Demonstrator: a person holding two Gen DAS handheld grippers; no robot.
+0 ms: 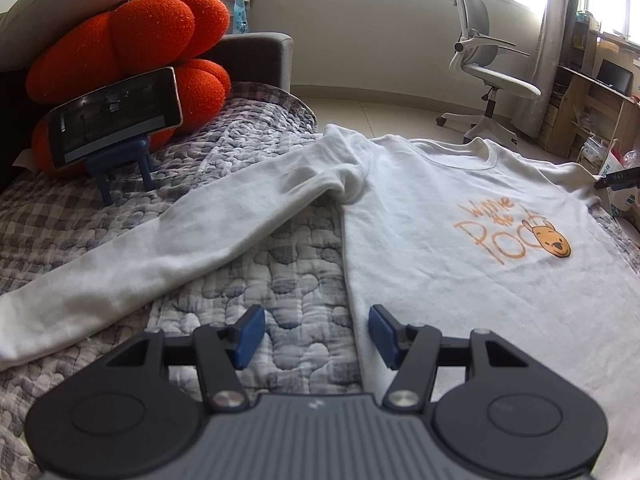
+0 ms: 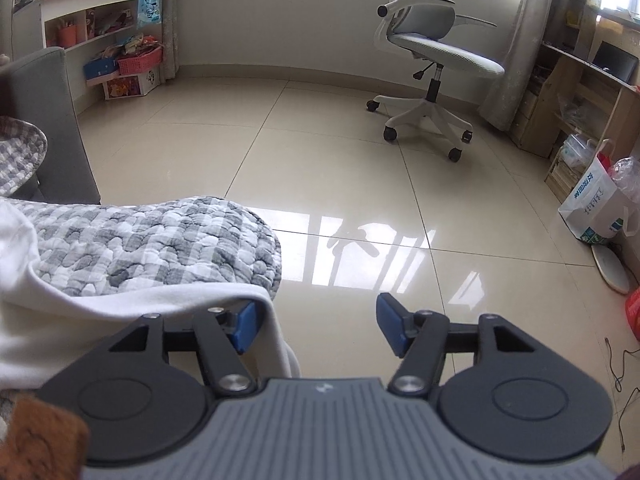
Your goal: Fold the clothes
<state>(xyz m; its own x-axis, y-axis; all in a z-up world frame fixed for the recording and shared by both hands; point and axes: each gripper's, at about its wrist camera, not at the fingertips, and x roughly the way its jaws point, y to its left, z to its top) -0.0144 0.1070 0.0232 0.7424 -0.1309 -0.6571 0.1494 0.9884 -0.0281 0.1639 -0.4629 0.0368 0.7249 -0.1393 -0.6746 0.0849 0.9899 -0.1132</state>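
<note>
left gripper: jaws apart, empty, over the sweatshirt's near left edge | right gripper: jaws apart, white sleeve draped against left finger | sweatshirt: flat on checked quilt, print up

"Winnie the Pooh" on white sweatshirt

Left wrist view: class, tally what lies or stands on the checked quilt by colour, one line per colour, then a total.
White: 1, the sweatshirt
Orange: 1, the plush cushion
Blue: 1, the small stand
Dark: 1, the phone on that stand
Total: 4
</note>
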